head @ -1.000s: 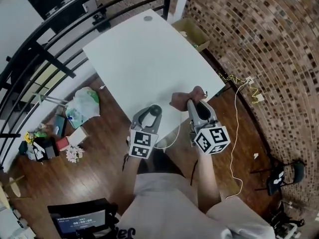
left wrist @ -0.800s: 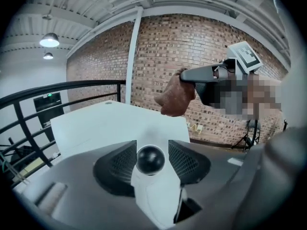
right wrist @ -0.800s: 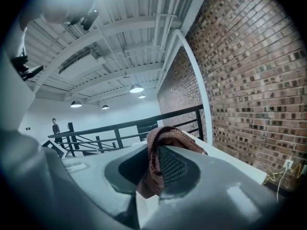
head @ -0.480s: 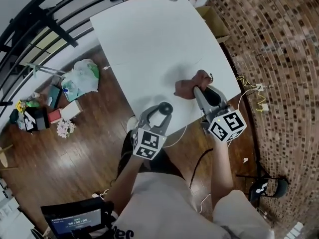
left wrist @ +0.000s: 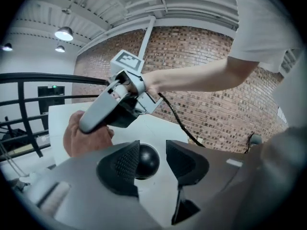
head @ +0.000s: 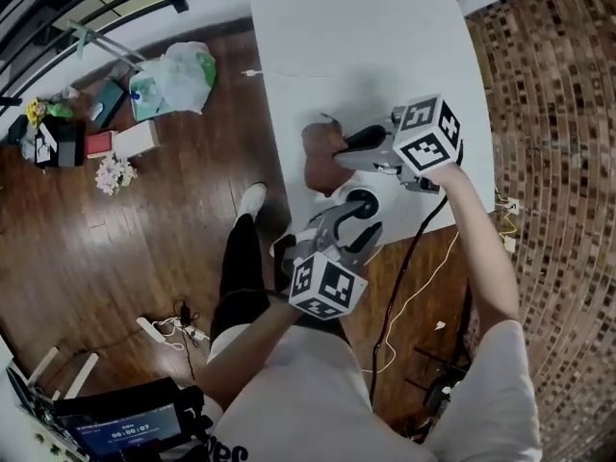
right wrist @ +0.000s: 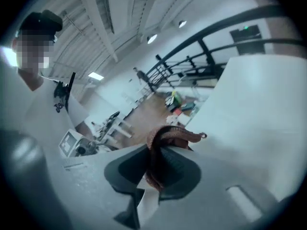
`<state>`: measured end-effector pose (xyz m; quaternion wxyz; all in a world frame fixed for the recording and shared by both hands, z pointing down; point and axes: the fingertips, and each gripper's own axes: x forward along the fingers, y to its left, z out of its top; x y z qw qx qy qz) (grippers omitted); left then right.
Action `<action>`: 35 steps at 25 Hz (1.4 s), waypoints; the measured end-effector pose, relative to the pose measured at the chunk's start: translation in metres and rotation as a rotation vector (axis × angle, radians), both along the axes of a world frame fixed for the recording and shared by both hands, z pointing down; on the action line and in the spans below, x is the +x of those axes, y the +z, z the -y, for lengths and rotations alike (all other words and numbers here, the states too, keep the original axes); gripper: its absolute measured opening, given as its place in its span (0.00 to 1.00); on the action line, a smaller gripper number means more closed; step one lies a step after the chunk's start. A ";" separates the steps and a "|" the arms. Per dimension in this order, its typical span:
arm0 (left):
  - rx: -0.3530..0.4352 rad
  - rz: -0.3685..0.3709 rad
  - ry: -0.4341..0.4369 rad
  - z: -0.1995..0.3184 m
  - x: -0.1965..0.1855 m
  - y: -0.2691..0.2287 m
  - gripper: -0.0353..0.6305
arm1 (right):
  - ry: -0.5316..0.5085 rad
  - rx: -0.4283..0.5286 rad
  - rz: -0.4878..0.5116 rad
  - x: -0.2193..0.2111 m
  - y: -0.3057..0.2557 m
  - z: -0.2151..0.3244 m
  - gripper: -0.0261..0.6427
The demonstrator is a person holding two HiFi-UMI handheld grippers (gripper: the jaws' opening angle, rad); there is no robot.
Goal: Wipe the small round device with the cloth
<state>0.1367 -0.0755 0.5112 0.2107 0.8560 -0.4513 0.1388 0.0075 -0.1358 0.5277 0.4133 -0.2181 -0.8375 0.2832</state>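
Cloth (right wrist: 169, 134) clamped in right tool (right wrist: 153, 167) — left tool (left wrist: 153, 160) parted by device (left wrist: 145, 161).

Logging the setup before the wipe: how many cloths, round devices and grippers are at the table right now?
Cloths: 1 (brown cloth)
Round devices: 1 (black round device)
Grippers: 2 (left gripper, right gripper)
Total: 4

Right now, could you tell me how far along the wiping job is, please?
Done: right gripper is shut on the cloth. In hand: left gripper brackets the round device, jaws apart. Left: the cloth sits beside the device, not on it; wiping remains.
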 end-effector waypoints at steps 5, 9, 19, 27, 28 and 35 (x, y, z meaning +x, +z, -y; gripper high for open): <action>0.009 -0.036 -0.028 0.003 0.008 -0.011 0.34 | -0.449 -0.097 -0.184 0.010 0.036 -0.064 0.11; 0.020 -0.037 -0.018 0.006 0.017 -0.016 0.34 | -0.601 -0.115 -0.313 0.026 0.065 -0.083 0.11; 0.020 -0.041 0.010 0.000 0.015 -0.013 0.33 | -0.314 -0.091 -0.303 0.046 0.075 -0.021 0.11; 0.004 0.000 0.064 0.005 -0.002 -0.007 0.33 | 0.058 -0.099 -0.230 0.117 0.082 0.014 0.11; 0.003 0.002 0.070 0.005 -0.007 -0.006 0.33 | 0.110 -0.104 -0.213 0.123 0.083 0.010 0.11; 0.019 0.012 0.062 0.024 -0.029 -0.012 0.33 | 0.408 -0.030 -0.065 0.144 0.086 -0.025 0.11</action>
